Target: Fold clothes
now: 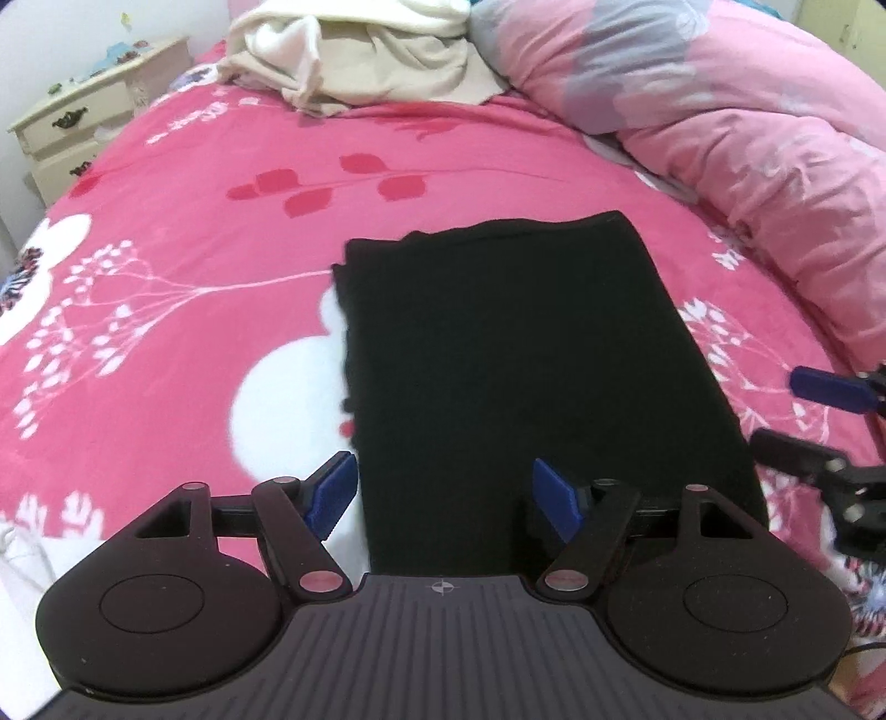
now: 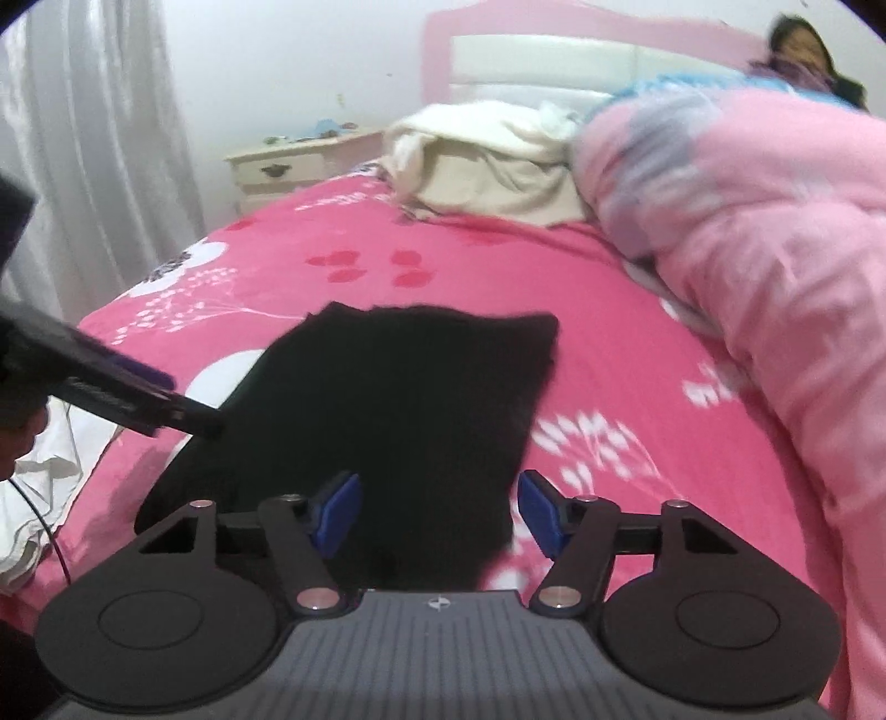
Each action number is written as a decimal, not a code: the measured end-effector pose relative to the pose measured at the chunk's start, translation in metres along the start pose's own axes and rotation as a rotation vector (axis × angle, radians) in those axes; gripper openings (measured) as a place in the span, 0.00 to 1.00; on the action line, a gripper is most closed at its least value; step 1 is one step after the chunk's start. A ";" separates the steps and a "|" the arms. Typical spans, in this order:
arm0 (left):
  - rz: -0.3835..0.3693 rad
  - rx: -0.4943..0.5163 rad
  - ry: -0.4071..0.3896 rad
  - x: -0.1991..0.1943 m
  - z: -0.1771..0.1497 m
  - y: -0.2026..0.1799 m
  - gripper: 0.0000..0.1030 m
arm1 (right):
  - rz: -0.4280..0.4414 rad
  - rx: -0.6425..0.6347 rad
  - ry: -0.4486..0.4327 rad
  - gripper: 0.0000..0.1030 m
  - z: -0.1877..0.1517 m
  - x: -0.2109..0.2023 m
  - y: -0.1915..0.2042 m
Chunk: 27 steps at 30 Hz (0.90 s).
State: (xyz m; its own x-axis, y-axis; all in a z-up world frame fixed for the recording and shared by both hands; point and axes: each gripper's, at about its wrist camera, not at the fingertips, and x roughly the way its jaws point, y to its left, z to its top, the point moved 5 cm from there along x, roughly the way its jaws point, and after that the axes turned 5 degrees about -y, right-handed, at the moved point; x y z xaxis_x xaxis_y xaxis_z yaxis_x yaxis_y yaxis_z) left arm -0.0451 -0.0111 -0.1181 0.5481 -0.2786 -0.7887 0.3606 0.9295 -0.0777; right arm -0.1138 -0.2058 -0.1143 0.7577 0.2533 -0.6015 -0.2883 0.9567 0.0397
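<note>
Left wrist view: pink floral bedsheet (image 1: 221,183) all round, cream blanket (image 1: 354,61) heaped far ahead, pale pink quilt (image 1: 720,111) bunched ahead-right, cream nightstand (image 1: 72,127) far ahead-left with small items on top, drawers closed. Black folded garment (image 1: 509,354) flat on the sheet, directly ahead of the left gripper (image 1: 443,501), long axis running straight away from the fingers, near end reaching down between them. Blue pads spread apart, gripping nothing. Right gripper (image 1: 797,415) just off the garment's right edge, fingers apart.

Right wrist view: same sheet (image 2: 609,332), blanket (image 2: 487,160), quilt (image 2: 747,221), nightstand (image 2: 288,166); pink headboard (image 2: 554,50), grey curtain (image 2: 99,138) far left, a person (image 2: 803,50) behind the quilt. Garment (image 2: 398,399) ahead of the right gripper (image 2: 437,512), long axis away and slightly rightward, right edge between the pads. Pads parted, clear of the cloth. Left gripper (image 2: 166,407) low-left at the garment's left edge.
</note>
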 end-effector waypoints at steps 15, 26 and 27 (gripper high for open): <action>0.084 0.059 0.125 0.043 -0.027 -0.013 0.62 | -0.007 0.004 0.133 0.21 -0.020 0.049 -0.025; 0.111 0.057 0.134 0.044 -0.028 -0.016 0.64 | 0.050 -0.111 0.079 0.23 0.011 0.060 0.001; 0.113 0.056 0.136 0.044 -0.028 -0.017 0.64 | 0.050 -0.121 0.088 0.23 0.009 0.066 0.001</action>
State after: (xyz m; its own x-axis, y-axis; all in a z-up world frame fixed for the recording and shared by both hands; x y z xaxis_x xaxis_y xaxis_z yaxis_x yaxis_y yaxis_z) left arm -0.0485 -0.0318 -0.1686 0.4815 -0.1340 -0.8661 0.3460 0.9371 0.0473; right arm -0.0593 -0.1868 -0.1466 0.6877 0.2819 -0.6690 -0.3973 0.9174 -0.0218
